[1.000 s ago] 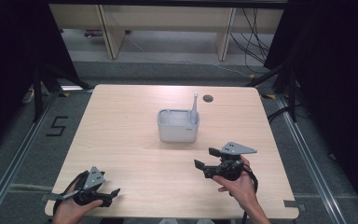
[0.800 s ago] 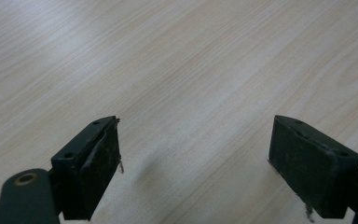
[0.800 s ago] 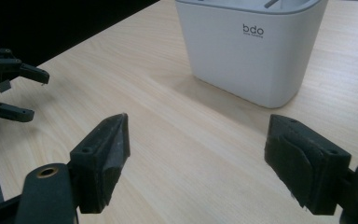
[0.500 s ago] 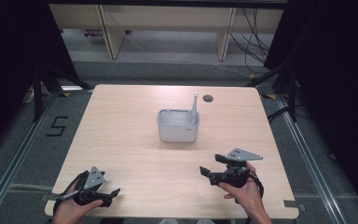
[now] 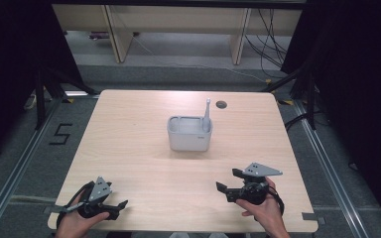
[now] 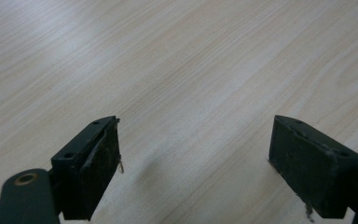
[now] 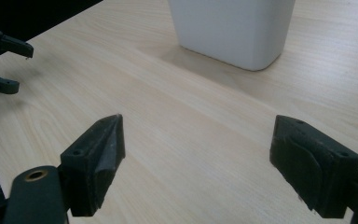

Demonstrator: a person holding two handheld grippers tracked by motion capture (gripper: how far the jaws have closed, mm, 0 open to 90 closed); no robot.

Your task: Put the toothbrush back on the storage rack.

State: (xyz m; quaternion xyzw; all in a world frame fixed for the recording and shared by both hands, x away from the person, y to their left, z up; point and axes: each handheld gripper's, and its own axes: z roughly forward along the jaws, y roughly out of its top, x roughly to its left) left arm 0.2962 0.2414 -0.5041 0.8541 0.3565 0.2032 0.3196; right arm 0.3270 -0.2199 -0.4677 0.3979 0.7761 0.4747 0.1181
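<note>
High view showed a pale wood-grain bench (image 5: 129, 148) with rounded corners and a small dark round grommet (image 5: 221, 104) near its far edge. At the middle stood a white, smooth-walled rectangular container (image 5: 189, 139) with rounded corners, and a slim grey toothbrush (image 5: 206, 115) rose upright from its right compartment, head uppermost.

The left hand-held gripper (image 5: 120, 206) lay low at the near left corner of the bench, held in a hand; its matte black jaws stood wide apart with nothing between them, and in the left gripper view (image 6: 193, 158) only bare wood grain lay between the worn, flat pads. The right hand-held gripper (image 5: 225, 181) sat near the front right of the bench, a grey three-cornered plate on top, well apart from the container. Its jaws had just been opening and stood spread with nothing between them; in the right gripper view (image 7: 196, 154) they framed clear bench, with the container's glossy white wall (image 7: 233, 28) ahead.

Nothing lay between the container and either gripper. Beyond the bench stood pale shelving legs (image 5: 114, 34) and loose dark cables (image 5: 273, 39) on the grey floor.
</note>
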